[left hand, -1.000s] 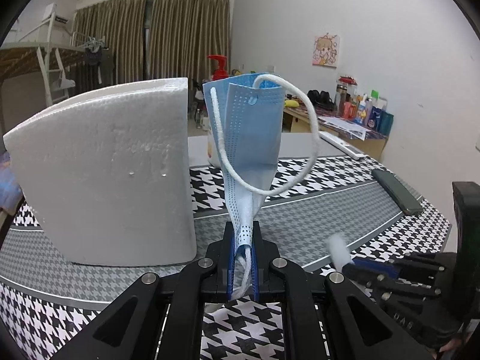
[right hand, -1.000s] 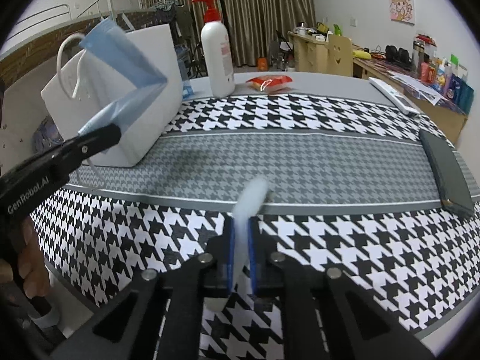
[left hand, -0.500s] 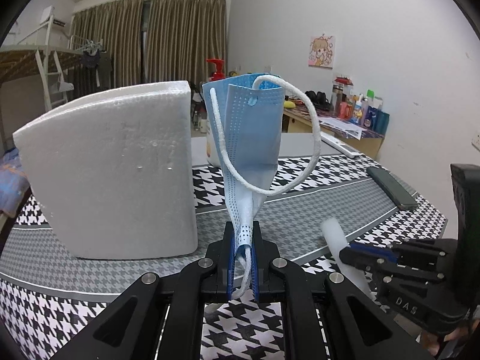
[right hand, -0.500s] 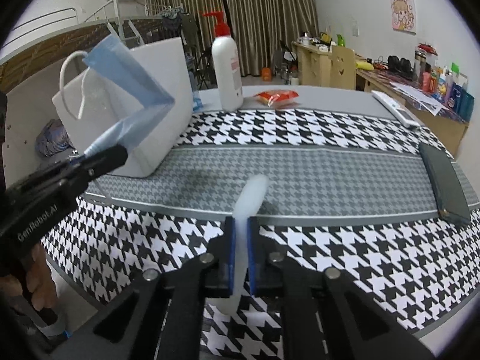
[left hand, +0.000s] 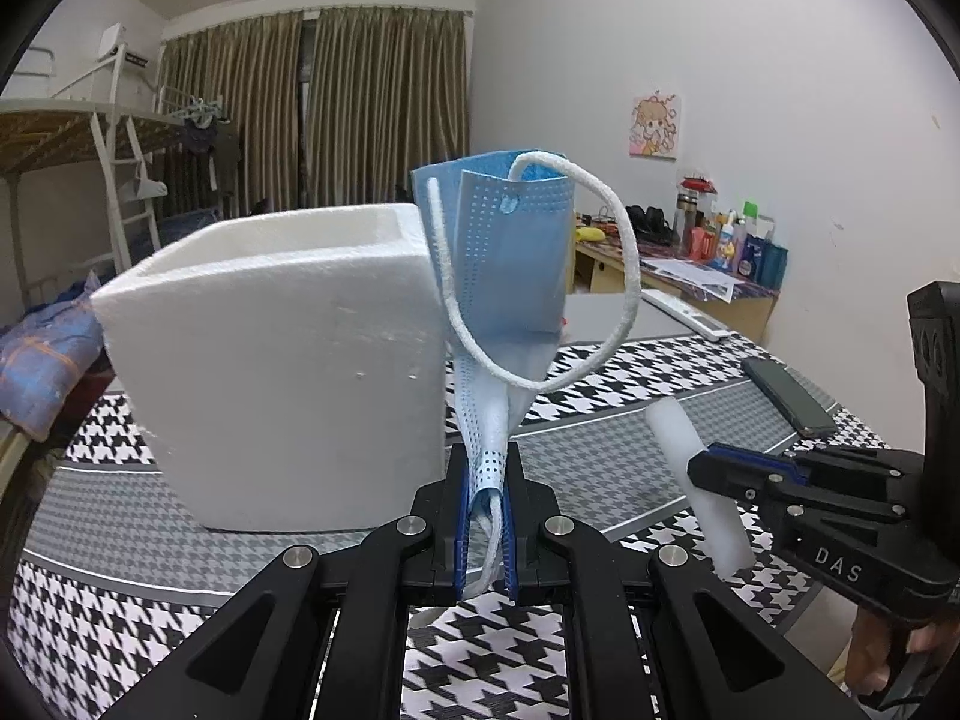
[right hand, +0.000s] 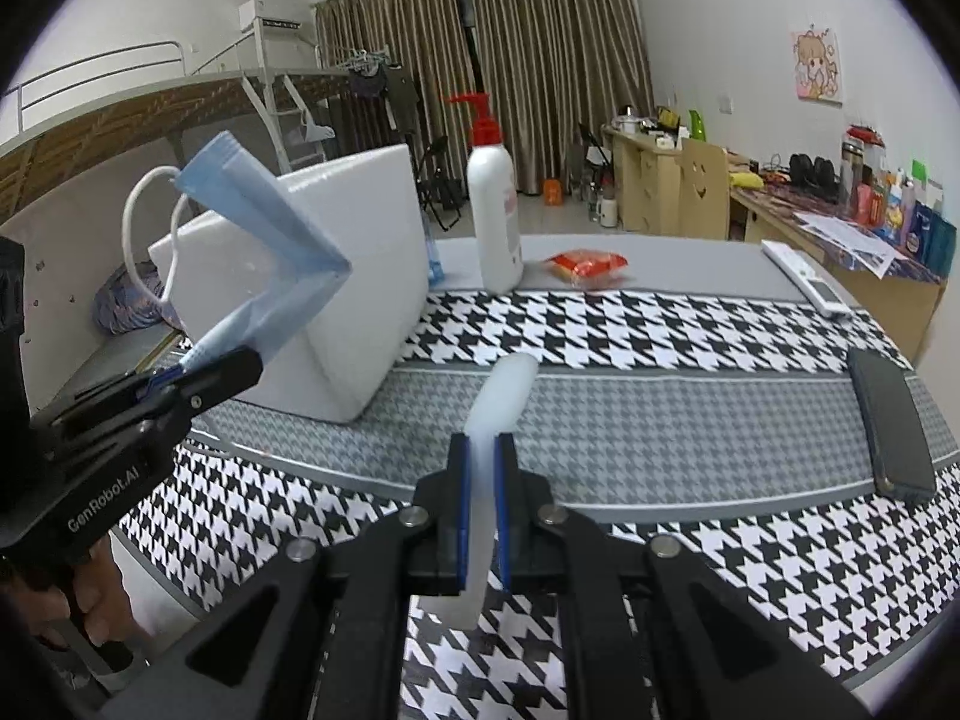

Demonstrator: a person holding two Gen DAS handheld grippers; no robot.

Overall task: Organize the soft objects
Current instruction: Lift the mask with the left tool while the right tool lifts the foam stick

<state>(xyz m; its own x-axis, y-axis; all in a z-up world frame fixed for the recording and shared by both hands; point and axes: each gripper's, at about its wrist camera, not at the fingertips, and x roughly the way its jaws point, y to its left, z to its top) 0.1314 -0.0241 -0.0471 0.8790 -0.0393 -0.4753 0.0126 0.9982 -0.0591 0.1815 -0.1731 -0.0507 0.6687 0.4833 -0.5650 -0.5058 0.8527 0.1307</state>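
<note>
My left gripper (left hand: 485,468) is shut on the lower corner of a blue face mask (left hand: 510,252), which stands up folded with its white ear loop hanging to the right. In the right wrist view that mask (right hand: 264,252) sticks up from the left gripper (right hand: 240,360) beside the box. My right gripper (right hand: 480,462) is shut on a white foam stick (right hand: 501,396) that points up and away; the same foam stick (left hand: 690,480) shows in the left wrist view at the right, held by the right gripper (left hand: 699,468). A white foam box (left hand: 288,372) stands open-topped on the table, just left of the mask.
The table carries a black-and-white houndstooth cloth (right hand: 660,438). On it lie a dark phone (right hand: 894,426) at the right, a white remote (right hand: 804,285), a red snack packet (right hand: 585,264) and a white pump bottle (right hand: 492,210). A cluttered desk (right hand: 840,228) lines the right wall.
Both grippers have risen with their loads still held. In the left wrist view the box's open top has come into sight and the right gripper with the foam stick shows higher at the right.
</note>
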